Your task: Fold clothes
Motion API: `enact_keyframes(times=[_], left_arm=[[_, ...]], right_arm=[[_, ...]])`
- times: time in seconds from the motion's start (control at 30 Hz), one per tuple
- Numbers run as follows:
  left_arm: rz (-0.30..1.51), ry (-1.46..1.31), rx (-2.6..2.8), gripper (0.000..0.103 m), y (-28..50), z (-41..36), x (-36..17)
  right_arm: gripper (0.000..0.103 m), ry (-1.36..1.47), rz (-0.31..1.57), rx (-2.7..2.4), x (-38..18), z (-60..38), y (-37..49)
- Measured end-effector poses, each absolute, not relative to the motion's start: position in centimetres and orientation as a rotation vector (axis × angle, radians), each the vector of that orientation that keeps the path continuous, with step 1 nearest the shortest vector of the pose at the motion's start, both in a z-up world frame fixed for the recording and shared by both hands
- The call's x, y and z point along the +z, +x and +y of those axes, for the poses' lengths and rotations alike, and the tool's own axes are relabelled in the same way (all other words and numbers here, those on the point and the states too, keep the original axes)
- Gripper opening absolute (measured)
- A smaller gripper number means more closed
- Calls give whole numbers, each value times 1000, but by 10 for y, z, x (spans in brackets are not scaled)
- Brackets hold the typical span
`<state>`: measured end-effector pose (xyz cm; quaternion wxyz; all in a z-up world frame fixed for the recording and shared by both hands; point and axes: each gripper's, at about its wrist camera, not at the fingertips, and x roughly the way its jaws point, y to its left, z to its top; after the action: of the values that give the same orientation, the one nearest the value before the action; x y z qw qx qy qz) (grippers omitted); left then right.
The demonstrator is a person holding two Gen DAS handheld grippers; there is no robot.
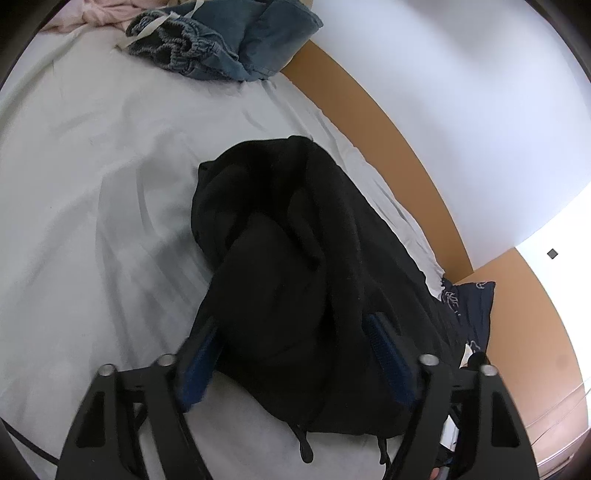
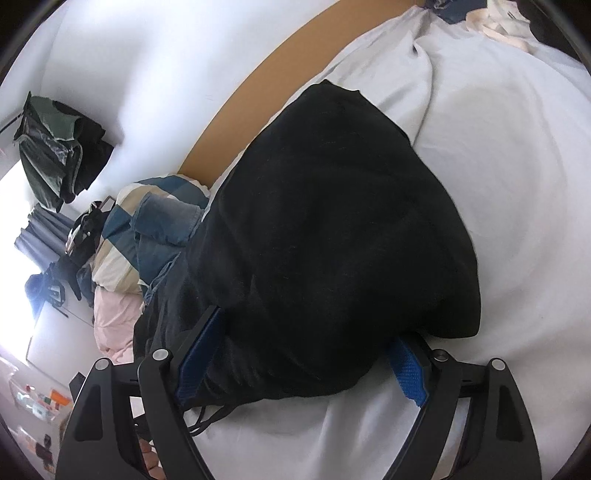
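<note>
A black garment (image 1: 295,236) lies bunched on the white bed sheet (image 1: 92,192); its drawstrings (image 1: 303,445) trail toward the camera. My left gripper (image 1: 295,358) is open, and its blue-padded fingers (image 1: 391,362) straddle the garment's near end. In the right wrist view the same black garment (image 2: 332,206) fills the middle as a rounded heap. My right gripper (image 2: 303,363) is open too, with one blue pad (image 2: 410,369) on each side of the heap's near edge. Cloth lies between both pairs of fingers, but neither pair is closed on it.
Blue denim clothes (image 1: 229,40) and a pink garment (image 1: 99,11) lie at the far end of the bed. A wooden bed frame (image 1: 369,122) runs along the white wall. A checked duvet (image 2: 122,251), jeans (image 2: 166,221) and pink cloth (image 2: 114,314) are piled left of the heap.
</note>
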<state>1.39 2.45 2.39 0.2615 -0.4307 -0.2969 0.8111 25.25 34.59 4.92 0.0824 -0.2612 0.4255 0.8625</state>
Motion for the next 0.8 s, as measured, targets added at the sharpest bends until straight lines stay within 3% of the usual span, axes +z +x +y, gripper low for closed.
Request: enact_keyframes(times=[0.07, 0.1, 0.17, 0.23, 0.43, 0.67, 0.8], left_arm=[[-817, -1158, 2176, 40, 13, 25, 25], [-823, -1147, 2161, 36, 14, 24, 26], [-836, -1124, 2130, 20, 16, 22, 28], [-849, -1102, 2100, 13, 17, 19, 29], [-966, -1076, 1955, 7, 18, -1, 56], [-920, -1117, 1998, 7, -45, 28, 103], [-821, -1121, 2100, 7, -101, 63, 124]], right_arm=[[62, -773, 1257, 2586, 50, 343, 250], [48, -772, 1257, 2597, 50, 342, 249], [39, -754, 1218, 2620, 53, 337, 251], [23, -719, 1191, 2647, 62, 334, 255], [14, -679, 1298, 2678, 91, 343, 271], [13, -730, 1486, 2616, 139, 374, 219], [13, -750, 1376, 2618, 144, 397, 164]])
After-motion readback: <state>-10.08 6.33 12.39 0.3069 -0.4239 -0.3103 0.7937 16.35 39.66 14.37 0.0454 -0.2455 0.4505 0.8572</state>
